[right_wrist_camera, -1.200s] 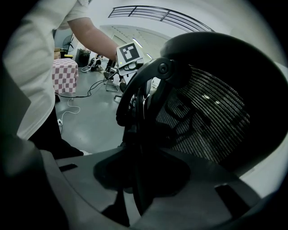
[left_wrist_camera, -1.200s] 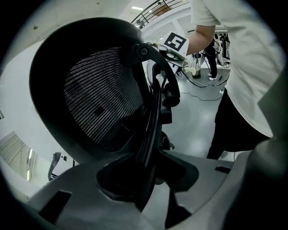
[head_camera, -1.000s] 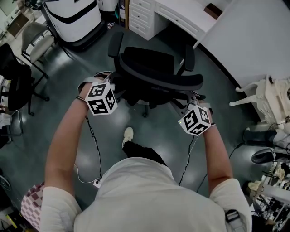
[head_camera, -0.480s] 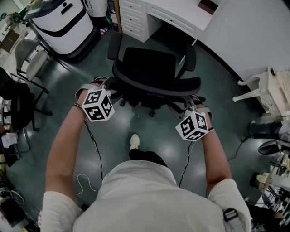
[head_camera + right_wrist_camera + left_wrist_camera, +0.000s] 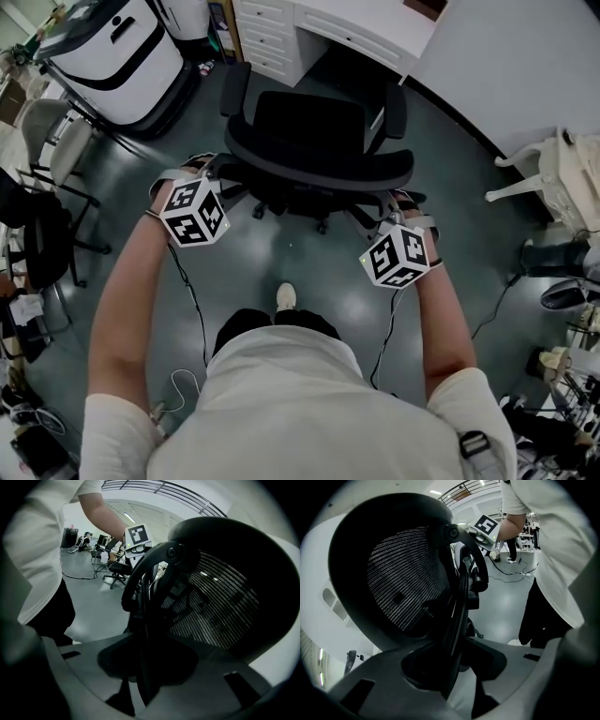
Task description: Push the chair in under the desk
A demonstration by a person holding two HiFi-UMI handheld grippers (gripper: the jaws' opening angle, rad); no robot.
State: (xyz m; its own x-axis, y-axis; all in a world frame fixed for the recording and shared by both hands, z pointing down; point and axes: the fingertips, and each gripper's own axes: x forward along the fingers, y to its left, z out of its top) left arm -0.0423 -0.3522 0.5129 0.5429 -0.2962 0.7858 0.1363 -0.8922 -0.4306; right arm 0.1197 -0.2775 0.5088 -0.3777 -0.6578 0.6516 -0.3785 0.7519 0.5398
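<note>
**Chair at the mouth of the desk, both claws on its back**

The chair point(image 5: 314, 131) sits in the upper middle of the head view. Its seat faces the dark gap under the white desk point(image 5: 361, 26) at the top edge, and it is not yet under.

What could go wrong:
- The chair looks slightly turned against the gap. A straight shove could drive the left armrest point(image 5: 236, 89) into the drawers point(image 5: 272, 33), or the right armrest point(image 5: 395, 111) into the desk's edge, which it is already near.
- If the armrests stand higher than the desk's underside they will stop the chair short. These views do not settle that.
- Each claw holds only a thin rim, so an uneven push could make the rim slide through the jaws or swing the chair on its casters.
- A push high on the back may tilt it instead of rolling the base.
- Cables point(image 5: 187, 281) trail from the claws near the person's shoe point(image 5: 286, 297) and could snag a step.

The left claw point(image 5: 454, 667) is partly closed, gripping the left rim of the chair back, and the mesh fills the upper left of its view. The right claw point(image 5: 145, 667) grips the right rim the same way, with the mesh at the upper right. In the head view the back lies between the two claws, which sit at its lower corners with the seat and desk beyond them.
</note>
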